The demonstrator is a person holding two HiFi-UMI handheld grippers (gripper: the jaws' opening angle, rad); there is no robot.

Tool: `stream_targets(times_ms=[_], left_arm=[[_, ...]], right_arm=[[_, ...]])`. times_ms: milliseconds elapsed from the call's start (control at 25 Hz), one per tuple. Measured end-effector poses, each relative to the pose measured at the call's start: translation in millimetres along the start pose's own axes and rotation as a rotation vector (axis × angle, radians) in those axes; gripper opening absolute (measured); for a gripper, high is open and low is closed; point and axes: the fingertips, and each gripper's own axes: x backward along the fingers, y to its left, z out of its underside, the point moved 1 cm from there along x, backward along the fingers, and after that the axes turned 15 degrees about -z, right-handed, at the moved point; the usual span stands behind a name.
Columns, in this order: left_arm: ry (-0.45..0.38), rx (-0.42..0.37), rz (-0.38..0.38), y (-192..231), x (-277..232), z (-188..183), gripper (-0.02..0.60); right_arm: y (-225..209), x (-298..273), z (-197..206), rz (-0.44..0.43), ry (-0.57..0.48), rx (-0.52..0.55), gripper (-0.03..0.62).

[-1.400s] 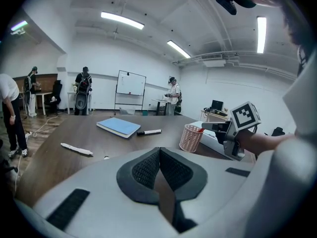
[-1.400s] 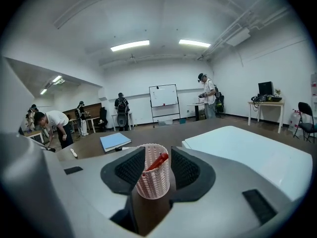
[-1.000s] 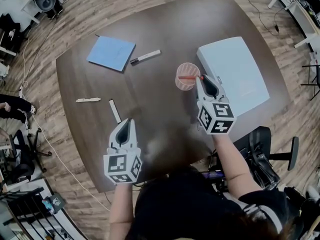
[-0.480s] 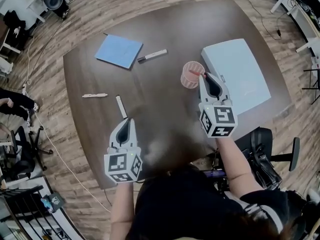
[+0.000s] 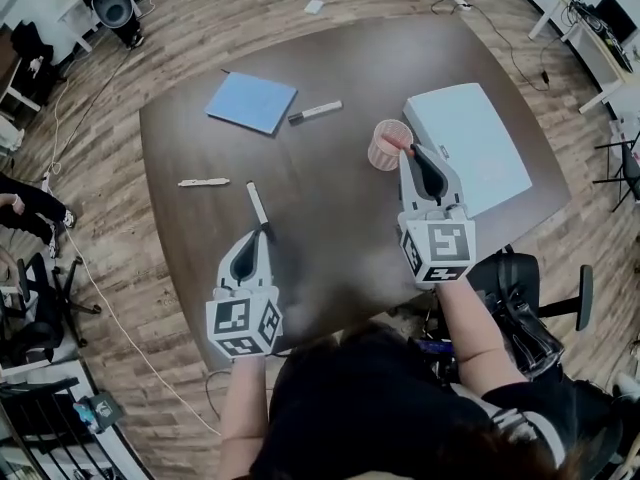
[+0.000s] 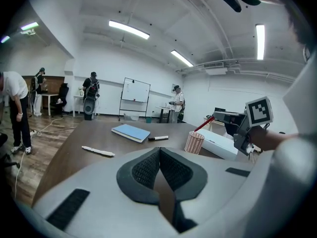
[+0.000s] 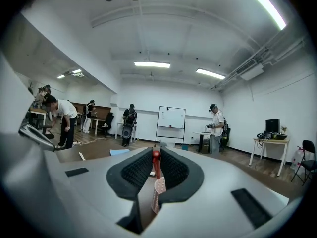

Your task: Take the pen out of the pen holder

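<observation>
Now a slim red pen [image 7: 156, 161] is gripped on a slant.
Over the dark brown counter [image 5: 330, 218], the left gripper [image 5: 262, 236] has its fingers pressed together on nothing, close to a white pen [image 5: 257, 202]. Further right, a pink mesh pen holder [image 5: 389, 144] stands beside a flat white box [image 5: 466, 146]. The right gripper [image 5: 411, 151], whose fingers have just been closing, clamps the pen's top, and the pen's lower end is at the holder's rim.

— Where's the red pen [image 6: 206, 125]?
— It slants up out of the pen holder [image 6: 195, 143]. Its upper end is pinched in the right gripper [image 5: 412, 150] and its lower end is at the rim.
— And the holder?
— It's a pink mesh cup, standing upright on the dark table [image 5: 330, 193], toward its far right side.
</observation>
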Motion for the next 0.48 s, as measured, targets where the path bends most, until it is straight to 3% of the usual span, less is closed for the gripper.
stream_targets(times_ms=[480], left_arm=[[-0.01,0.067,-0.112,63,52,13,0.028]], right_arm=[[102,-11,0,-0.199,0.008,-0.009,0.063]])
